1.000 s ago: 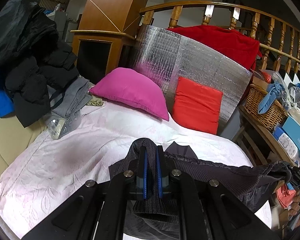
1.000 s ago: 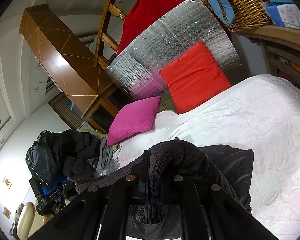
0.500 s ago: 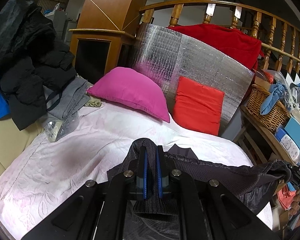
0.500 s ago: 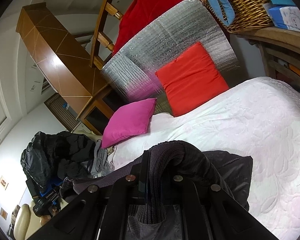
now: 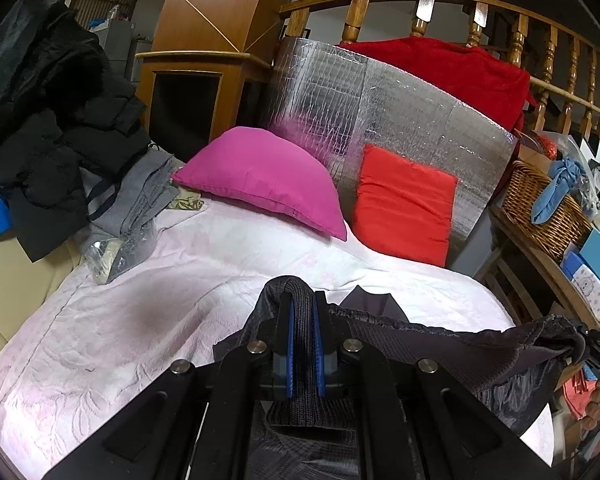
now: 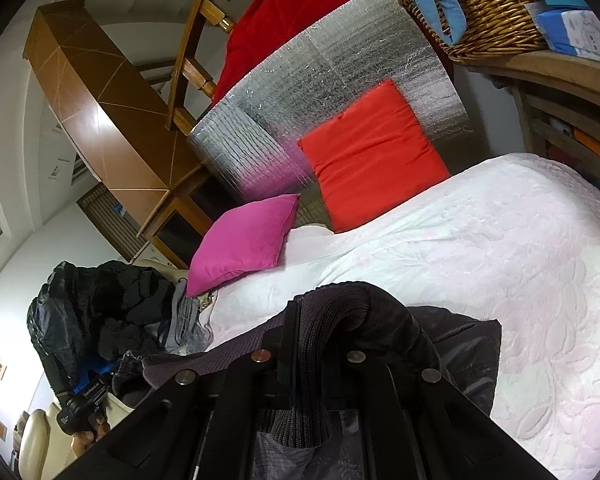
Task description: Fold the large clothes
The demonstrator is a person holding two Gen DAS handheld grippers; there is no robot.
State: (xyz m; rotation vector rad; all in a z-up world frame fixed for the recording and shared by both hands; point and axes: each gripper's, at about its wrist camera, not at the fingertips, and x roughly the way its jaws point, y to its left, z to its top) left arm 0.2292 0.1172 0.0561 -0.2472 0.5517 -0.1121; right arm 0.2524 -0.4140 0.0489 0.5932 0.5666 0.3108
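Both tongs, left (image 5: pixel 303 300) and right (image 6: pixel 328 300), clamped on dark jacket's (image 5: pixel 440 344) ribbed hem.

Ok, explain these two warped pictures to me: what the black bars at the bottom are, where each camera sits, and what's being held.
There is no robot here. A person holds a two-finger gripper in each hand, and a fisheye camera on each looks along its fingers, which bends the picture. The black bars are the gripper's own frame. One picture is from the left gripper, the other from the right gripper, which is tilted, so the room leans. Both are shut on the ribbed edge of a dark garment, stretched between them above a white bedspread. Farther back lie a pink pillow and a red cushion, with dark clothes piled at the left.
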